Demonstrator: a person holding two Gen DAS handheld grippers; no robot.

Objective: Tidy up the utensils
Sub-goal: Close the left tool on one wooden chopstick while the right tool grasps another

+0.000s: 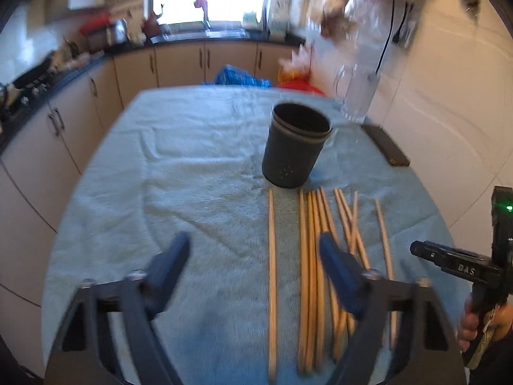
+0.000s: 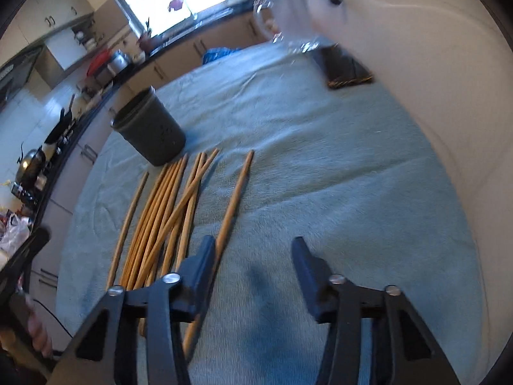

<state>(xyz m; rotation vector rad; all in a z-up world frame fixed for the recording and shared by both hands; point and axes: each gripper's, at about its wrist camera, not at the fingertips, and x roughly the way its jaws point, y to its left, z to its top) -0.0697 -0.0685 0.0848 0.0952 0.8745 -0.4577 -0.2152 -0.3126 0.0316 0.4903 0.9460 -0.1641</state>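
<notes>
A clear glass jug (image 1: 356, 93) stands upper right, a dark flat pad (image 1: 386, 144), perhaps a mat, beside it.

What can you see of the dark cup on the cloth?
The dark cup is a round, matte, dark grey container, plastic by the look, with a pale band under its rim and a dot pattern low on its side. It stands upright and looks empty on the light blue cloth, just beyond the far tips of the wooden chopsticks. Neither tool touches it.
</notes>
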